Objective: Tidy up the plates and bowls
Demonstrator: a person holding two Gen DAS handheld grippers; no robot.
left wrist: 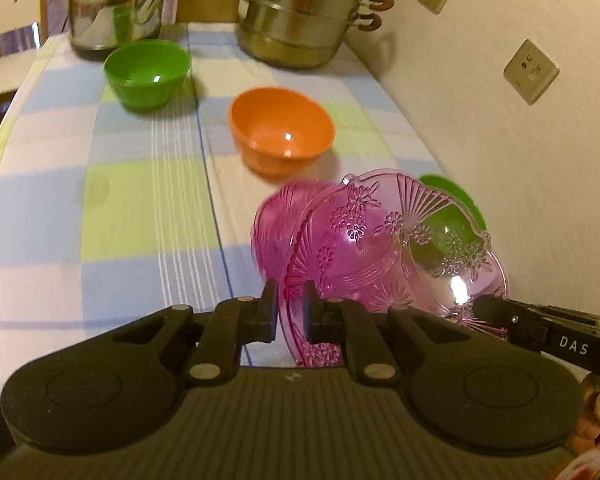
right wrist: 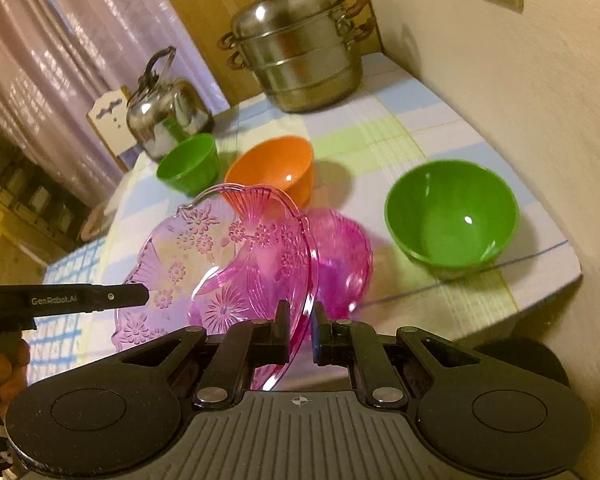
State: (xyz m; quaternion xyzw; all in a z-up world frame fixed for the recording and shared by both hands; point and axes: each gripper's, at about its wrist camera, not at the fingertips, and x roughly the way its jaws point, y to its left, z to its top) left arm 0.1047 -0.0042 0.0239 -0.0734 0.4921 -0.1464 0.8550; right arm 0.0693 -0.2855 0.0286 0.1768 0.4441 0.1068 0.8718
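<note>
A clear pink plate (left wrist: 384, 248) with a flower pattern is held tilted above the table. My left gripper (left wrist: 290, 300) is shut on its near rim, and my right gripper (right wrist: 300, 316) is shut on the opposite rim of the same plate (right wrist: 204, 256). A darker pink bowl (left wrist: 276, 228) sits on the cloth just under the plate, and it also shows in the right wrist view (right wrist: 340, 256). An orange bowl (left wrist: 282, 134) and a green bowl (left wrist: 147, 74) stand farther back. Another green bowl (right wrist: 452, 216) stands near the wall, partly hidden behind the plate in the left wrist view.
A steel steamer pot (left wrist: 300, 16) and a steel kettle (left wrist: 114, 4) stand at the far end of the checked tablecloth (left wrist: 140, 200). The wall (left wrist: 520, 140) with sockets runs along the right side. A chair (right wrist: 112, 120) stands beyond the kettle.
</note>
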